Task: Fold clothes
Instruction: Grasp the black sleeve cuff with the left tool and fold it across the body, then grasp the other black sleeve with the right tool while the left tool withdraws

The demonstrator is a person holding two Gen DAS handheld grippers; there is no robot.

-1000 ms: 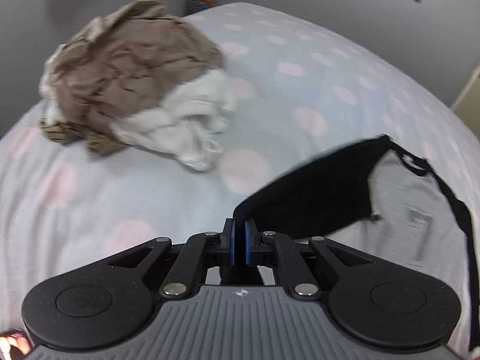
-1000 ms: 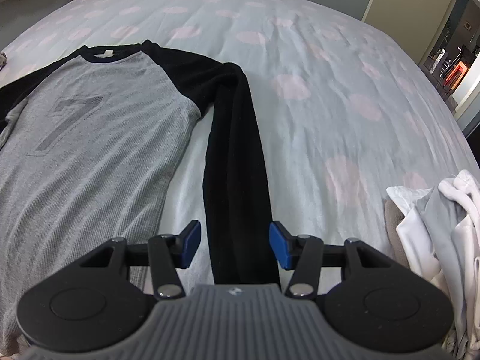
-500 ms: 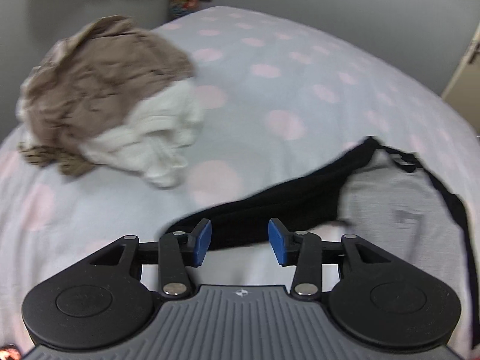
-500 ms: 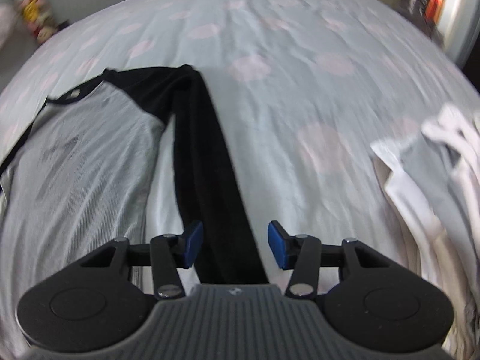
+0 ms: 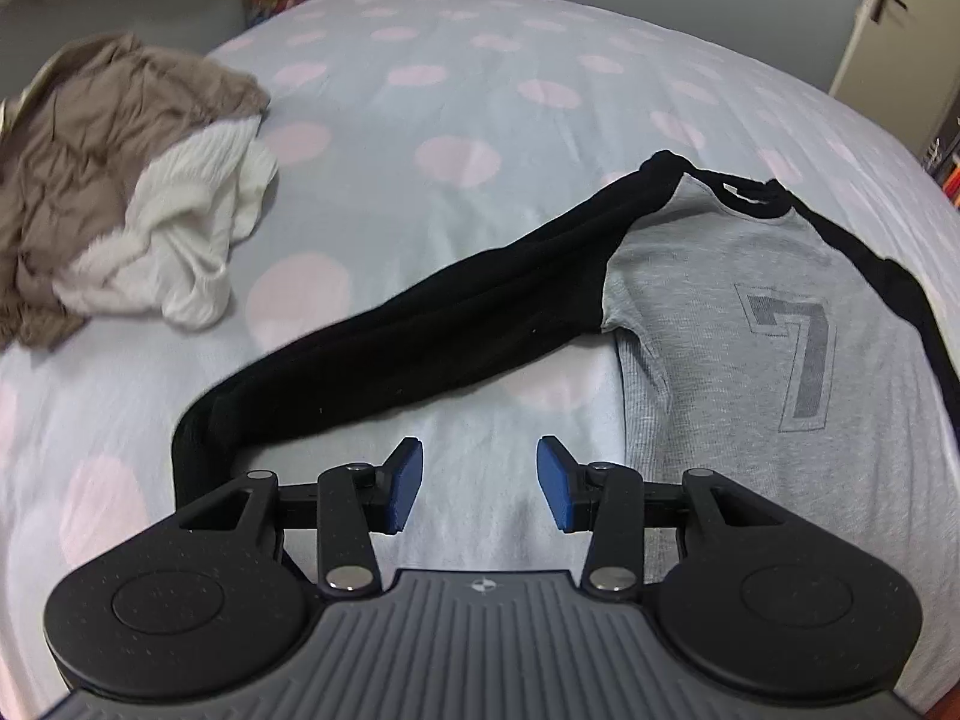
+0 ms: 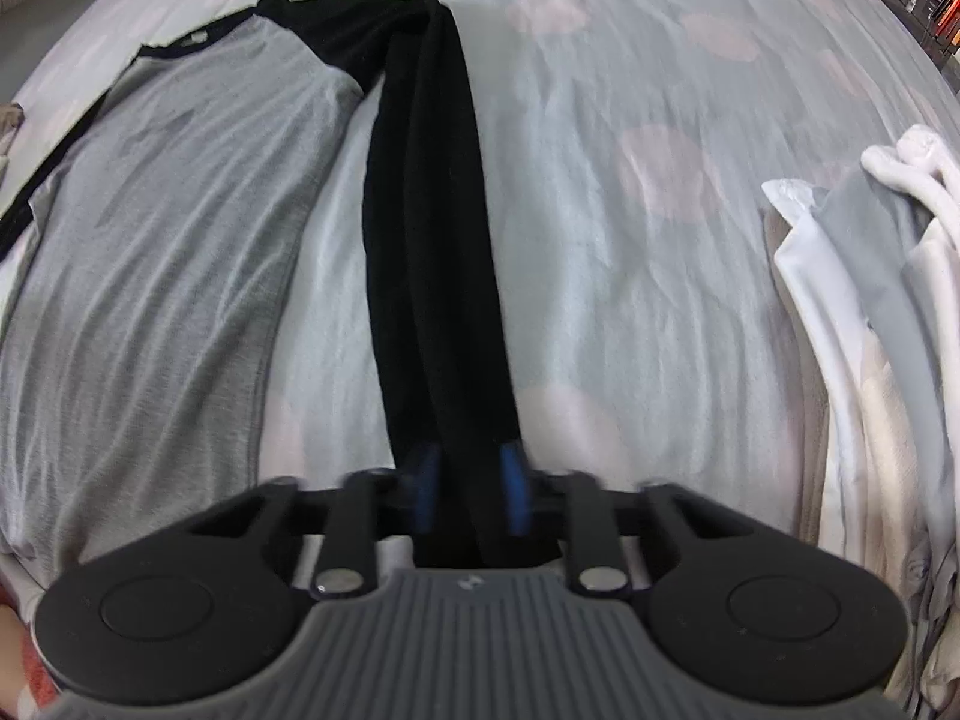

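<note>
Shirt (image 5: 750, 324): your right gripper (image 6: 468, 489) jaws closing on sleeve (image 6: 432, 240); left gripper (image 5: 478, 483) jaws released, empty. Next, carry sleeve toward 10 o'clock, across shirt.

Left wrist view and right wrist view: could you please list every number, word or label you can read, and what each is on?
"7": large dark grey outlined numeral on the chest of the grey shirt.
Neck label inside the shirt collar: too small and blurred to read.
Small emblem on the left gripper housing: a symbol, not text.
Nothing else is readable.
</note>
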